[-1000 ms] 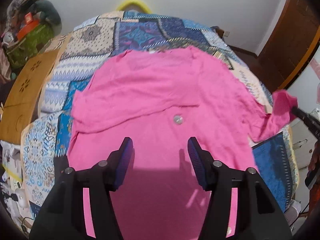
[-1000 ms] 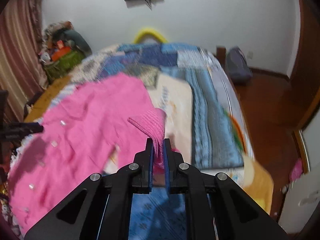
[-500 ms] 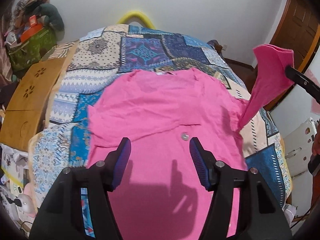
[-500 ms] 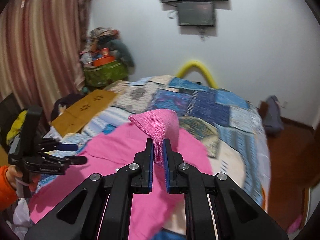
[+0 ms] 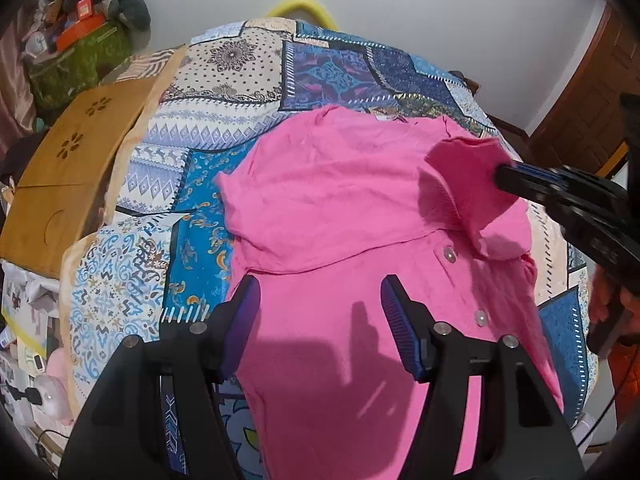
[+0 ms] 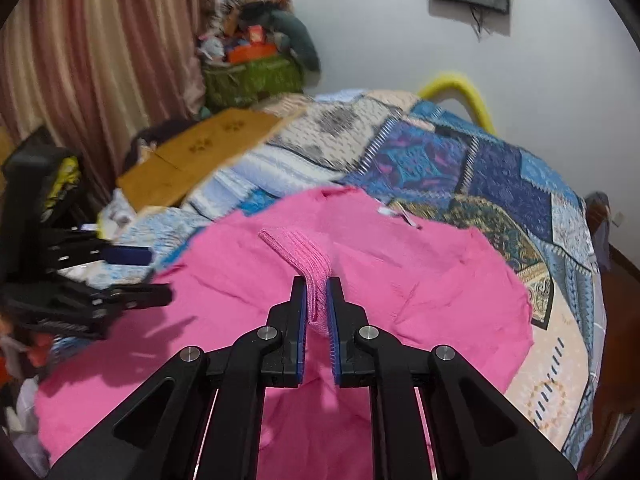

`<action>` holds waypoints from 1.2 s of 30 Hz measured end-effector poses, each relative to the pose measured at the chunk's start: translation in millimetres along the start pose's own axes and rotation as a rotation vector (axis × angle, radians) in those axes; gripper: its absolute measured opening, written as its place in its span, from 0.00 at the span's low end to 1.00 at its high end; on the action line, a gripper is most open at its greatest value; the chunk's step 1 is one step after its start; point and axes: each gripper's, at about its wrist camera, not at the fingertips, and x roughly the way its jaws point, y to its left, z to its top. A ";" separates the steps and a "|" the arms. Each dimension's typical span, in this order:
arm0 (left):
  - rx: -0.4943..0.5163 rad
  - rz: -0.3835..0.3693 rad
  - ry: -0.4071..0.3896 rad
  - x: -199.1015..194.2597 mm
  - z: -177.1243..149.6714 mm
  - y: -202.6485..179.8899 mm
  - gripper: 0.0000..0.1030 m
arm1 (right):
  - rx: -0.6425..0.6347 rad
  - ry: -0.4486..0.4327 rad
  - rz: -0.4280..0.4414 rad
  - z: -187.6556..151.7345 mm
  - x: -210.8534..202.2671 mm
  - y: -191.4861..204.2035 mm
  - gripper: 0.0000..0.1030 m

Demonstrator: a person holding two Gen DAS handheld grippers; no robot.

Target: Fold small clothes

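Note:
A pink buttoned cardigan (image 5: pixel 344 208) lies spread on the patchwork bed; it also shows in the right wrist view (image 6: pixel 420 272). My right gripper (image 6: pixel 317 292) is shut on the ribbed cuff of the pink sleeve (image 6: pixel 298 250) and holds it over the cardigan's body. In the left wrist view the right gripper (image 5: pixel 500 178) comes in from the right, with the sleeve (image 5: pixel 464 184) folded across the chest. My left gripper (image 5: pixel 318 312) is open and empty, hovering over the cardigan's lower half; it shows at the left of the right wrist view (image 6: pixel 136 276).
The patchwork quilt (image 5: pixel 240 80) covers the bed. A wooden board (image 5: pixel 76 168) lies at the bed's left edge. A green basket of clutter (image 6: pixel 256 72) stands by the curtain. A wooden door (image 5: pixel 588 100) is at the right.
My right gripper has carried the sleeve from the bed's right side up and inward over the cardigan's chest. My left gripper stayed open, hovering over the lower half.

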 end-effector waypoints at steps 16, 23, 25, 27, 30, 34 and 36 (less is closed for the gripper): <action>0.347 0.067 -0.037 52.1 57.8 -87.0 0.60 | 0.101 0.032 -0.097 -40.7 -38.8 -66.3 0.39; 0.475 0.014 -0.103 64.4 70.4 -124.4 0.29 | 0.130 0.127 -0.079 -76.1 -17.9 -82.3 0.39; 0.490 -0.028 -0.078 71.6 74.3 -132.0 0.09 | 0.152 0.137 -0.065 -80.7 -11.7 -86.3 0.39; 0.502 -0.044 -0.057 79.1 75.1 -137.8 0.05 | 0.164 0.137 -0.055 -83.2 -8.4 -88.9 0.39; 0.514 -0.042 -0.042 87.6 74.6 -144.5 0.01 | 0.173 0.140 -0.042 -85.9 -4.4 -92.6 0.39; 0.462 -0.025 -0.058 81.1 77.2 -139.4 0.00 | 0.187 0.144 -0.033 -90.4 0.1 -96.0 0.39; 0.442 -0.029 -0.081 67.9 80.2 -131.9 0.00 | 0.196 0.143 -0.027 -92.4 -0.1 -97.2 0.39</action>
